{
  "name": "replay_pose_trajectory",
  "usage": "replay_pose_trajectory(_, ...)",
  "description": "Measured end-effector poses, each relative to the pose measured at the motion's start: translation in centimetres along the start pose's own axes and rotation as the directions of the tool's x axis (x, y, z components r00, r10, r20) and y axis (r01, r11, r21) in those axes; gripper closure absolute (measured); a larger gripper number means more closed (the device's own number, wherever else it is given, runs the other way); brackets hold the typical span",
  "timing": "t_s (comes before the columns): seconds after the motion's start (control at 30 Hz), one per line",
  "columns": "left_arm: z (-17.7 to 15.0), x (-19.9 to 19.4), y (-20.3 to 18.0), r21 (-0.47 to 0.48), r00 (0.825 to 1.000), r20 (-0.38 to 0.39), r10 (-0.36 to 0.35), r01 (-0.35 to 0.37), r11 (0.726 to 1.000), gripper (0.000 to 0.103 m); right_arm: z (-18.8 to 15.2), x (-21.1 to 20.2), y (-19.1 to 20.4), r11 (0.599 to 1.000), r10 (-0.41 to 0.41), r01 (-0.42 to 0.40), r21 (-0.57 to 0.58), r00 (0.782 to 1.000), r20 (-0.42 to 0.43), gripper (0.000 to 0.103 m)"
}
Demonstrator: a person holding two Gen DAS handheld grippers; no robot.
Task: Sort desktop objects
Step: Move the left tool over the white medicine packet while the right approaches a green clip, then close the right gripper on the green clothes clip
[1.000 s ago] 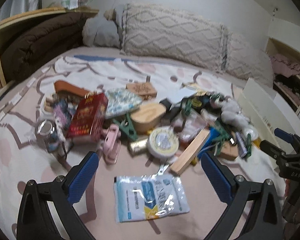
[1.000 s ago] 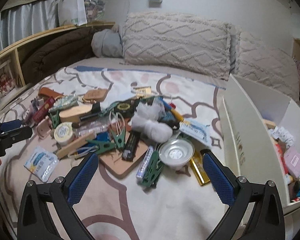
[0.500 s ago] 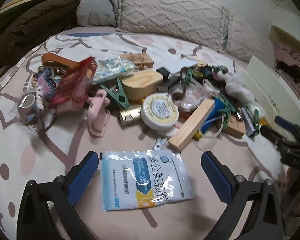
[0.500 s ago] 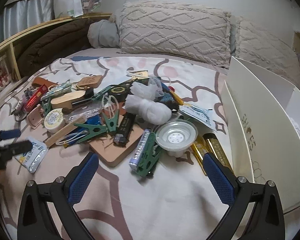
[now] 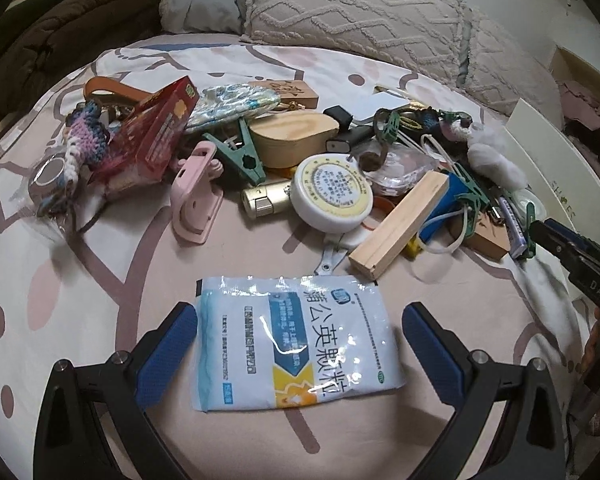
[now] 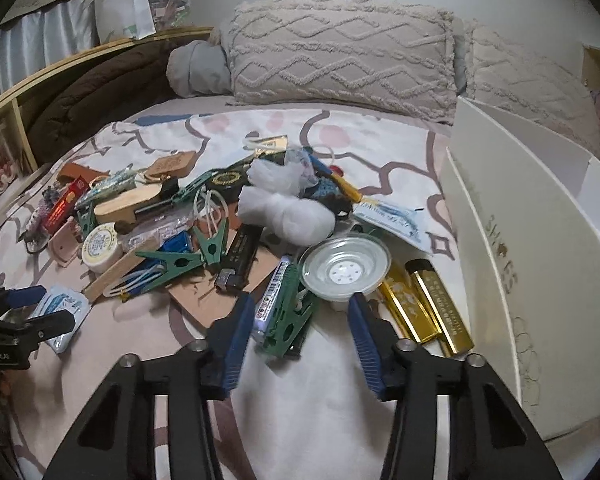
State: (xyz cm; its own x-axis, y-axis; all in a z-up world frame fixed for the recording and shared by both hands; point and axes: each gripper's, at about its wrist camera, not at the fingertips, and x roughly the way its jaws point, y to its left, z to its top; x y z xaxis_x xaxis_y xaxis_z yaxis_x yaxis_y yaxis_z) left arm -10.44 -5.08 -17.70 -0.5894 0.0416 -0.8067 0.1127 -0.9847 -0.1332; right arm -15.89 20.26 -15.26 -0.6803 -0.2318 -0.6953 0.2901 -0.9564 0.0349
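A heap of small objects lies on a patterned bedspread. A white and blue medicine sachet [image 5: 296, 340] lies flat in front of the heap, between the two open fingers of my left gripper [image 5: 298, 354]; I cannot tell whether the pads touch it. My right gripper [image 6: 298, 338] is open, its fingers on either side of a green clothes peg [image 6: 290, 322] and a small blue and white tube [image 6: 271, 292]. A clear round dish [image 6: 346, 266] sits just beyond the right finger. The left gripper [image 6: 30, 308] and the sachet [image 6: 62, 312] show at the right wrist view's left edge.
A white shoe box [image 6: 512, 248] stands open to the right of the heap. Gold bars [image 6: 424, 300] lie beside it. The heap holds a wooden block [image 5: 400, 224], a round white tin [image 5: 332, 192], a red box [image 5: 152, 136] and a pink clip [image 5: 196, 204]. Pillows [image 6: 340, 52] line the back.
Both grippers have moved forward and down towards the heap. The left now straddles the sachet. The right gripper's fingers have narrowed around the green peg and tube.
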Motion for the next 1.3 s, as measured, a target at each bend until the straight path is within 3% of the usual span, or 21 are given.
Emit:
replay_pose_trajectory(0.13,-0.3,0.2,-0.5,0.026,0.999,-0.002,0.033,-0.033,0.999,0.000,-0.2,0.5,0.4,1.000,0.000,0.000,-0.020,1.000,-0.012,0.060)
replay_pose_trajectory(0.27,-0.4,0.7,-0.9,0.041,0.998,-0.010,0.064,-0.064,0.997,0.000,-0.3,0.7,0.3,1.000,0.015,-0.015,-0.021,1.000,-0.015,0.085)
replay_pose_trajectory(0.4,-0.6,0.8,-1.0,0.054,0.997,-0.010,0.080,-0.079,0.995,0.000,-0.3,0.7,0.2,1.000,0.017,-0.017,-0.018,1.000,-0.012,0.086)
replay_pose_trajectory(0.53,-0.7,0.8,-0.7,0.031,0.999,-0.009,0.047,-0.046,0.998,0.000,-0.5,0.0,0.3,0.999,0.008,-0.008,-0.031,1.000,-0.001,0.089)
replay_pose_trajectory(0.57,-0.7,0.7,-0.5,0.022,0.999,-0.008,0.036,-0.035,0.999,0.000,-0.6,-0.2,0.3,0.999,0.008,-0.008,-0.033,1.000,0.001,0.096)
replay_pose_trajectory(0.97,-0.7,1.0,-0.7,0.029,0.999,-0.016,0.048,-0.048,0.998,0.000,-1.1,-1.9,-0.3,1.000,0.015,-0.016,0.019,1.000,0.023,0.097)
replay_pose_trajectory(1.3,-0.6,1.1,-0.8,0.038,0.998,-0.017,0.062,-0.061,0.997,0.000,-1.4,-0.8,-0.1,1.000,-0.002,0.002,0.003,1.000,-0.017,0.097)
